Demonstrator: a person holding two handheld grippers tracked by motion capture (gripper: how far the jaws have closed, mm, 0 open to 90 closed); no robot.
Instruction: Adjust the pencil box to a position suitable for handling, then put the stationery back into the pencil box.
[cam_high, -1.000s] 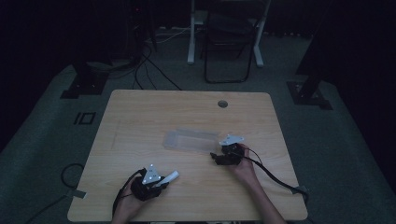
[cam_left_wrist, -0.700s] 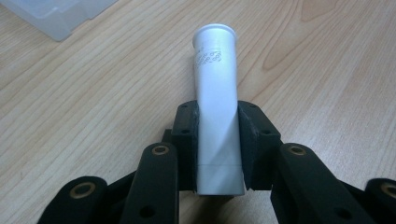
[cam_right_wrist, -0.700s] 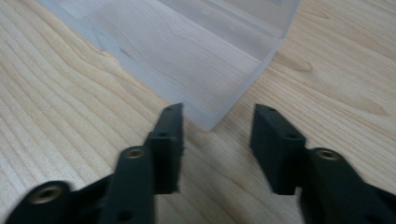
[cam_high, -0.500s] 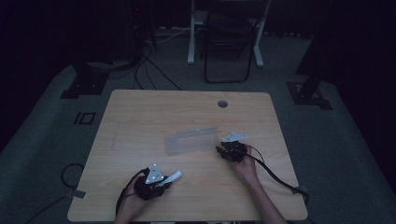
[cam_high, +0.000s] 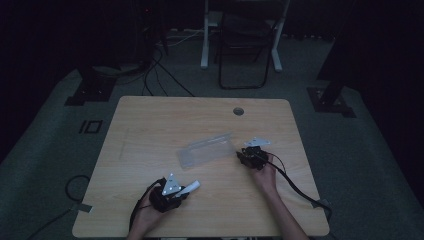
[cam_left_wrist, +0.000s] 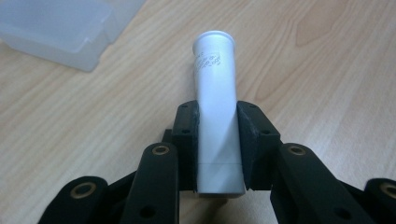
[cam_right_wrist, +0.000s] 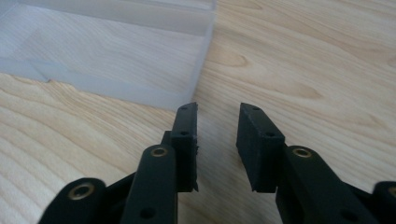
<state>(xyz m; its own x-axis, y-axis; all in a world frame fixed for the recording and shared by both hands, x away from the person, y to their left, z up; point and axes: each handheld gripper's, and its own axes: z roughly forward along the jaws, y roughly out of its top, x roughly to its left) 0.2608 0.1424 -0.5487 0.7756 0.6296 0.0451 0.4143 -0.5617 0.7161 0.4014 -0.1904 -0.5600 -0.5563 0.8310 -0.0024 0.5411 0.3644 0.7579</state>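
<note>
Nearest the person's edge of the tabletop (cam_high: 150, 120), the left tool (cam_high: 186, 190) pinches a white tube (cam_left_wrist: 215, 112) between its two black pads, the tube's rimmed end sticking out ahead of the jaws and pointing toward the middle of the tabletop. Compared with a second ago this hand sits in much the same spot, and the tube is clamped just as it was.

Farther out and to the right, the right tool (cam_high: 241, 156) hangs just beside the near right corner of the clear plastic box (cam_high: 207, 149). Its jaws have just been closing: they stood wider a second ago and are now drawn in to a narrow gap with nothing between the pads, only bare wood beneath. The hand has barely shifted along that end of the box.

The box itself lies open near the tabletop's centre, now turned slightly from its earlier, more level lie.
</note>
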